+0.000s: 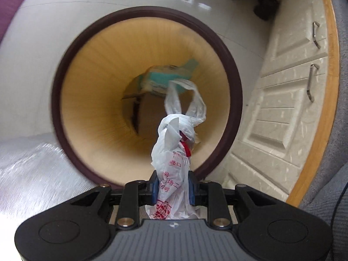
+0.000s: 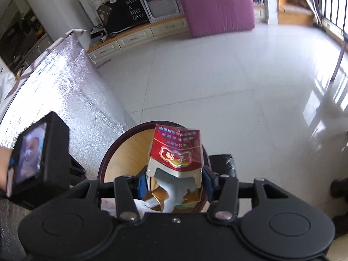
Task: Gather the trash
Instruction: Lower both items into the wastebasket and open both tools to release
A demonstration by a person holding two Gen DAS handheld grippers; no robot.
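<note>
Our left gripper (image 1: 173, 187), clamped on a knotted bag (image 1: 174, 152), points straight down into the bin (image 1: 71, 82) right below. Our right gripper (image 2: 174, 179) grips a red carton (image 2: 177, 152) over the bin's near rim, less centred.

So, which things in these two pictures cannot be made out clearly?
- Left wrist view: the teal packet deep in the bin is blurred; its print is unreadable.
- Left wrist view: the plastic bag hides the bin's near wall.
- Right wrist view: the red packet covers most of the bin's inside.
</note>
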